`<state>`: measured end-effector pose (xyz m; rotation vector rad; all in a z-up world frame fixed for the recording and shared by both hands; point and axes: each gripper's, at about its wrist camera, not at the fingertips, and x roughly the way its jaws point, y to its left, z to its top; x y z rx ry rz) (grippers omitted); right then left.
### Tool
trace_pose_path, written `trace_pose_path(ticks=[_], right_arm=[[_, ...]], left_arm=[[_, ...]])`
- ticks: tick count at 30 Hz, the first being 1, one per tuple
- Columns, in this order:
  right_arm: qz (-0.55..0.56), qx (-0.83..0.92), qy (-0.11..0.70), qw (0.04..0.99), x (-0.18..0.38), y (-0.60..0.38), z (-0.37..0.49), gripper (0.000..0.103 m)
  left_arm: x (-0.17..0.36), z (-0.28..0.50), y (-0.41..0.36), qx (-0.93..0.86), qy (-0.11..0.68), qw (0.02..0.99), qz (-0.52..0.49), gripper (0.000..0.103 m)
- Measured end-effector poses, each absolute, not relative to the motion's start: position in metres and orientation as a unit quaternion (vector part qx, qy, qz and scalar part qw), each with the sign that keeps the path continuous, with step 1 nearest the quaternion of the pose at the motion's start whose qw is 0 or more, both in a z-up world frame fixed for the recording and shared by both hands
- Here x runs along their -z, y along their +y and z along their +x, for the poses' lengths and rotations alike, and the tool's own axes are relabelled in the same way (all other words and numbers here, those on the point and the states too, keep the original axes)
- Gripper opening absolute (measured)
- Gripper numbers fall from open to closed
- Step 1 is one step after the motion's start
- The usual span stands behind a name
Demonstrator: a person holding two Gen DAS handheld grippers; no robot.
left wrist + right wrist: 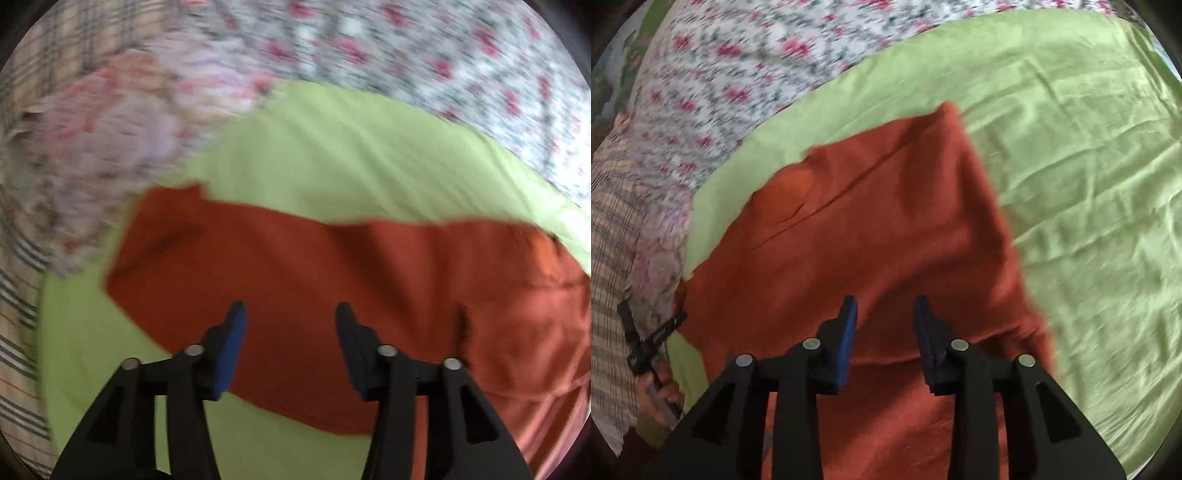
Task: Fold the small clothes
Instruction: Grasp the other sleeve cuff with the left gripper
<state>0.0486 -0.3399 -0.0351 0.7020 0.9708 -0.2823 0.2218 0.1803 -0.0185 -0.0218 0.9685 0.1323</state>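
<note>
A rust-orange garment (295,266) lies spread on a light green sheet (332,155). In the left wrist view it stretches across the middle and runs off to the right. My left gripper (291,314) hovers over its near edge, jaws wide apart with nothing between the blue pads (231,354). In the right wrist view the same garment (879,229) fills the centre with a crease running diagonally. Above it my right gripper (885,306) stands open, and the cloth lies below the pads rather than between them. Both views are blurred.
A floral bedspread (738,81) covers the bed beyond the green sheet (1071,184). A striped, checked cloth (613,229) lies at the left edge. The other gripper's tip and a hand (653,354) show at the lower left of the right wrist view.
</note>
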Motion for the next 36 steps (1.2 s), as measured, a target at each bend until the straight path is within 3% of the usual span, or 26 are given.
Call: trace_pose_path(ticks=[2, 5, 11, 13, 15, 16, 25, 36], right_arm=[[0.333, 0.113, 0.465, 0.813, 0.038, -0.319, 0.050, 0.033], [0.340, 0.092, 0.478, 0.804, 0.045, -0.295, 0.053, 0.033], [0.350, 0.086, 0.486, 0.796, 0.044, -0.272, 0.058, 0.033], [0.344, 0.091, 0.486, 0.798, 0.038, -0.269, 0.055, 0.033], [0.341, 0.097, 0.486, 0.799, 0.035, -0.268, 0.055, 0.033], [0.341, 0.099, 0.485, 0.799, 0.033, -0.269, 0.054, 0.033], [0.347, 0.098, 0.471, 0.805, 0.031, -0.268, 0.051, 0.033], [0.364, 0.086, 0.453, 0.809, 0.031, -0.277, 0.039, 0.033]], left_arm=[[0.016, 0.234, 0.207, -0.104, 0.457, 0.883, -0.001, 0.075], [0.020, 0.254, 0.240, -0.166, 0.438, 0.883, 0.022, 0.083], [0.059, 0.300, 0.279, -0.192, 0.487, 0.851, 0.042, 0.084], [0.068, 0.308, 0.282, -0.180, 0.491, 0.851, 0.041, 0.069], [0.071, 0.312, 0.286, -0.149, 0.498, 0.854, 0.013, 0.012], [0.069, 0.312, 0.287, -0.147, 0.497, 0.855, 0.007, 0.007], [0.016, 0.248, 0.241, -0.057, 0.439, 0.892, -0.086, 0.004], [-0.014, 0.192, 0.033, 0.139, 0.425, 0.890, -0.087, 0.004]])
